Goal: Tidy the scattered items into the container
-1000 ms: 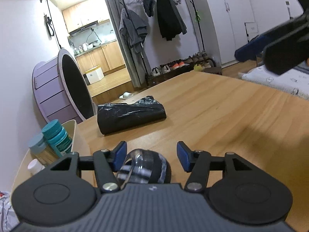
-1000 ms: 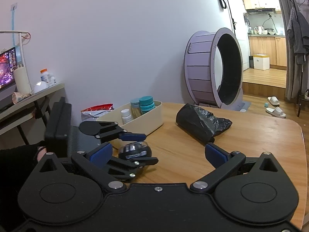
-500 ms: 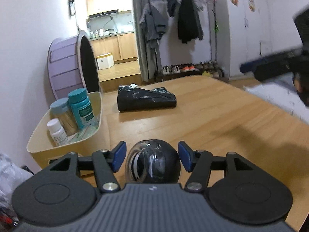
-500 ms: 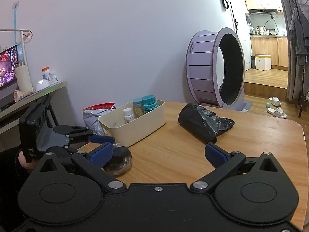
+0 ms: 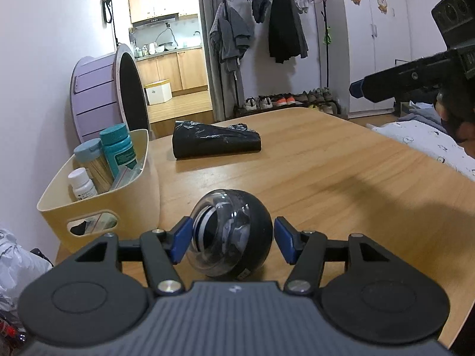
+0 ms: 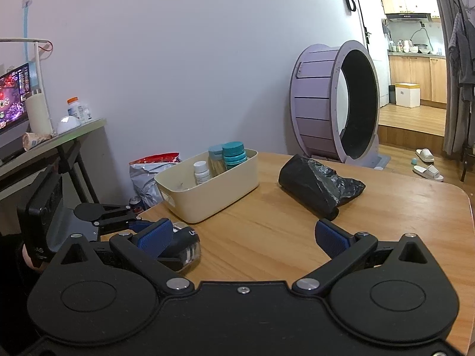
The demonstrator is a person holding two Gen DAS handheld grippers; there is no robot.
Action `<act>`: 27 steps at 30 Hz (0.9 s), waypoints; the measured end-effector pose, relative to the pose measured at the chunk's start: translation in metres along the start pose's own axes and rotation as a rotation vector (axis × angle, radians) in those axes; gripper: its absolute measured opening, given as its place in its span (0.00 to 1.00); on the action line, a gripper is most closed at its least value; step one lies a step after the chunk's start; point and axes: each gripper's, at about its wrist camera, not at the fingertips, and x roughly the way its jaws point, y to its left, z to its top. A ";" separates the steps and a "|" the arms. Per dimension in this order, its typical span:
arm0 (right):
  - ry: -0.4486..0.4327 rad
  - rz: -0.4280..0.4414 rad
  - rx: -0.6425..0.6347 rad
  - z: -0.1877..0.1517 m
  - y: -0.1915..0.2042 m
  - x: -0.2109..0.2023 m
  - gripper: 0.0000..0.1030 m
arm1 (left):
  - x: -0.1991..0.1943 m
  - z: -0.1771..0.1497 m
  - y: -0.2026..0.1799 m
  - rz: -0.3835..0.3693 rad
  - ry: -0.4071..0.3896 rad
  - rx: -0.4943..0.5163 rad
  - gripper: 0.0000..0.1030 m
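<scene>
Ball (image 5: 230, 233) between left gripper (image 5: 231, 238) pads — unclamped, beside bin (image 5: 133, 198)

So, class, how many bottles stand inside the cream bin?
3: a teal-capped bottle, a pale-blue-capped jar beside it, and a small white bottle nearest the camera. Others may be hidden.

Two low claw-mounted fisheye views — left faces the far clothes rack (image 5: 276, 23), right faces the wall; both share the desk (image 5: 341, 172) and cream bin (image 6: 213, 190).

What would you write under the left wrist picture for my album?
A dark shiny ball sits between the left tool's blue pads, beside a cream bin of bottles on a wooden table.
</scene>
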 end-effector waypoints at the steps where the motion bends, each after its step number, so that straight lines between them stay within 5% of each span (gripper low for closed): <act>1: 0.001 0.000 0.000 0.000 0.000 0.001 1.00 | 0.000 0.000 -0.001 0.001 0.000 0.002 0.57; 15: 0.003 -0.005 0.003 -0.001 0.000 -0.001 1.00 | 0.004 0.004 -0.036 0.030 0.003 0.220 0.57; 22: 0.000 -0.005 0.008 0.000 -0.001 -0.001 1.00 | -0.009 0.015 -0.038 0.000 -0.030 0.219 0.58; 27: 0.004 -0.003 0.003 -0.001 0.000 -0.001 1.00 | -0.010 0.006 -0.019 -0.054 -0.006 0.068 0.65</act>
